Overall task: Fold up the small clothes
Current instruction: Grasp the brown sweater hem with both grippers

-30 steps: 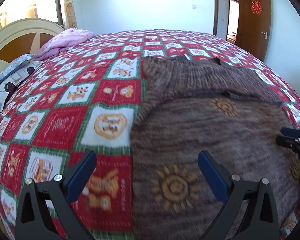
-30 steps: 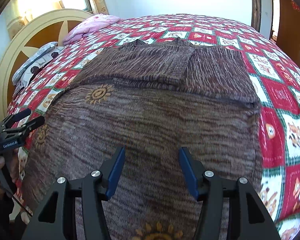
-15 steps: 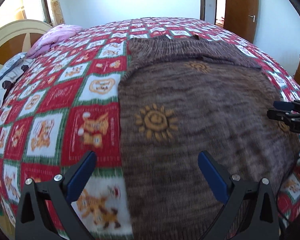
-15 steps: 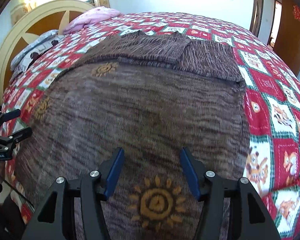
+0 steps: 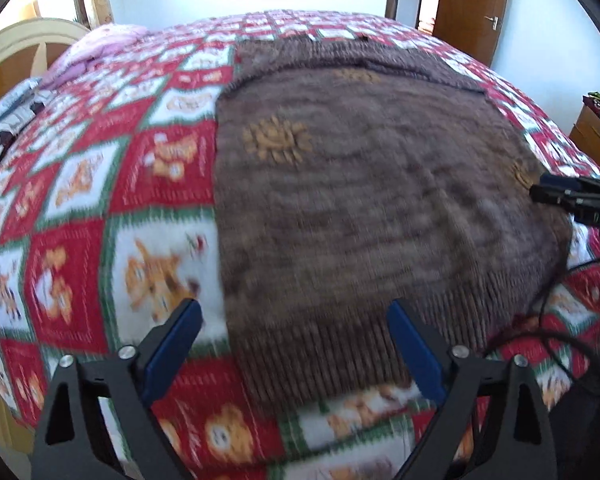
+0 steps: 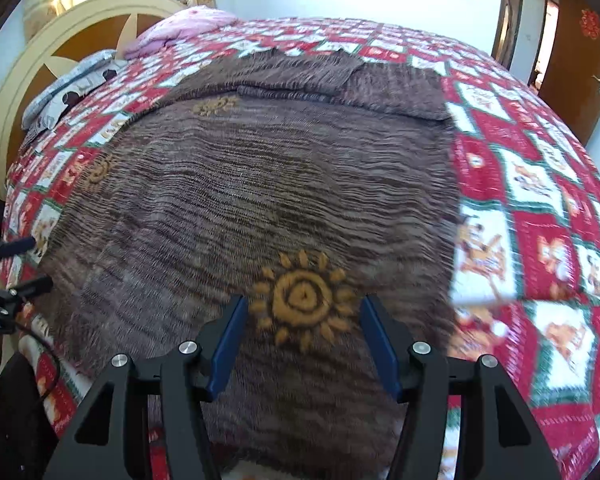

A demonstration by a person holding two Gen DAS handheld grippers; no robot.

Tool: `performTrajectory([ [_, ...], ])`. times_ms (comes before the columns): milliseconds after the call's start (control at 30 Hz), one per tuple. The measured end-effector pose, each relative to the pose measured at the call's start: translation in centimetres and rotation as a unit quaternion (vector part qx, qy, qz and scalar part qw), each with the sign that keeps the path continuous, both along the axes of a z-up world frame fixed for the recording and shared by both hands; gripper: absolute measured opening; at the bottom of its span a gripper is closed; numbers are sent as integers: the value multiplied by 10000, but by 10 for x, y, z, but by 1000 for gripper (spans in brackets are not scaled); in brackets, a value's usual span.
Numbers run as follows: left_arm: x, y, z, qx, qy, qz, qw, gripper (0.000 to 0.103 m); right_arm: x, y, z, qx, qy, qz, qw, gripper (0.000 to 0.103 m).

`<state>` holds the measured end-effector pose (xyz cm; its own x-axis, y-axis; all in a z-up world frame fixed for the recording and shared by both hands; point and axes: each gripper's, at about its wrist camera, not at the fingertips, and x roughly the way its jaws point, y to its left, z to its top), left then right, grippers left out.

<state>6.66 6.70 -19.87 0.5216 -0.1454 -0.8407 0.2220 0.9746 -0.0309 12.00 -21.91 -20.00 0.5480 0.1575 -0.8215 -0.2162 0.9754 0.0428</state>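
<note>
Brown sweater lies flat on the quilt of the bed, sleeves folded across its far end. Left tool released, jaws wide, hovering over the sweater's ribbed near hem at its left corner. Right tool also released, above the sweater's near right part, a sun motif between its blue pads.
</note>
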Motion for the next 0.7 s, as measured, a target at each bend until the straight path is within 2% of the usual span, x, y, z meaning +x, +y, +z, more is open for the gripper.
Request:
performTrajectory([
  [100,-12,4,-1,-133,130,-55,9998,86,-20,-14,2,156,74,-87,9998,60],
  [167,-22,9,0,-271,206,-35,9994,85,-33,-21,1,185,108,-123,9997,60],
  [267,-33,16,-1,-518,290,-62,9982,85,-50,-34,-3,509,227,-239,9982,60],
  [333,-37,16,-4,-529,294,-98,9981,81,-55,-39,-6,625,258,-268,9974,60],
  [433,-33,16,-9,-634,380,-90,9972,68,-59,-43,-14,752,343,-282,9962,60],
  [533,-29,19,-10,-688,327,1,9971,67,-62,-45,-19,927,404,-267,9945,60],
  [700,-22,23,-10,-1050,253,113,9941,67,-64,-50,-28,1223,528,-299,9906,60],
])
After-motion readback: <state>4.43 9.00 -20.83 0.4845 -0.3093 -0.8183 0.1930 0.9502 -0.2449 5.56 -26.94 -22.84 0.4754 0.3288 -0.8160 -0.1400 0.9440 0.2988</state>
